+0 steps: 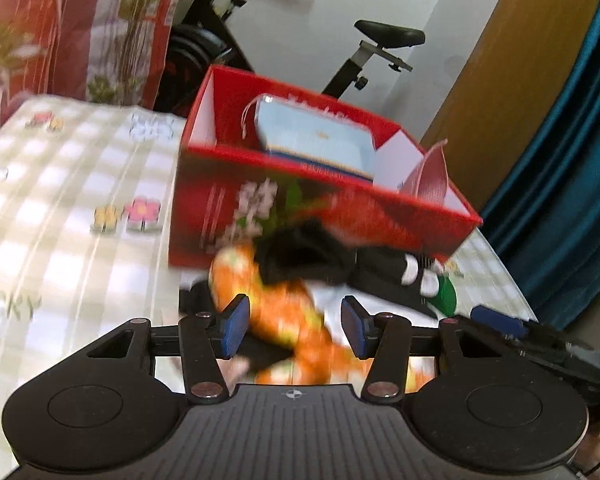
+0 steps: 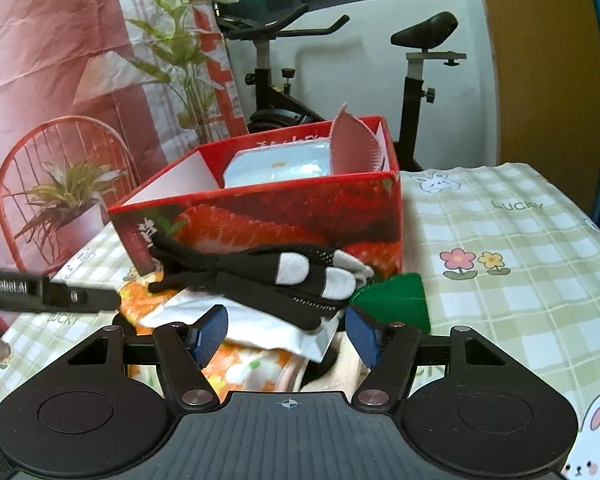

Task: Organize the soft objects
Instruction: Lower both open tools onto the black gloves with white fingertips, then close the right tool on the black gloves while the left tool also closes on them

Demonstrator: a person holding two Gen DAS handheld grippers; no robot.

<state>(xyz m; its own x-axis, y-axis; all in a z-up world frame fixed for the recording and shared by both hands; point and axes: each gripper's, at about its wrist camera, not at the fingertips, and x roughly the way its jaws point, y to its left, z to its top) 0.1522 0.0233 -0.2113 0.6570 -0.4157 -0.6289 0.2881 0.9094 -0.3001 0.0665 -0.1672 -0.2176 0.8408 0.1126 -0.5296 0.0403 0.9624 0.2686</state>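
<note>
The orange flower-printed soft cloth [image 1: 284, 316] lies between the blue pads of the left hand-held gripper [image 1: 294, 328], its long axis running diagonally away to the left; whether the pads press it I cannot tell. The right hand-held gripper [image 2: 286, 334] stands open over the white folded cloth [image 2: 260, 326]. Beyond it, the black-and-grey socks [image 2: 260, 276] lie crosswise before the red strawberry-printed cardboard box [image 2: 284, 216] on the desk [image 2: 500, 248].

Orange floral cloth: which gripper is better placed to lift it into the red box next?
Left, probably. The orange floral cloth already runs between the left gripper pads, jaws open. The right gripper faces white cloth and black gloves piled on it. The red box is just ahead.
</note>
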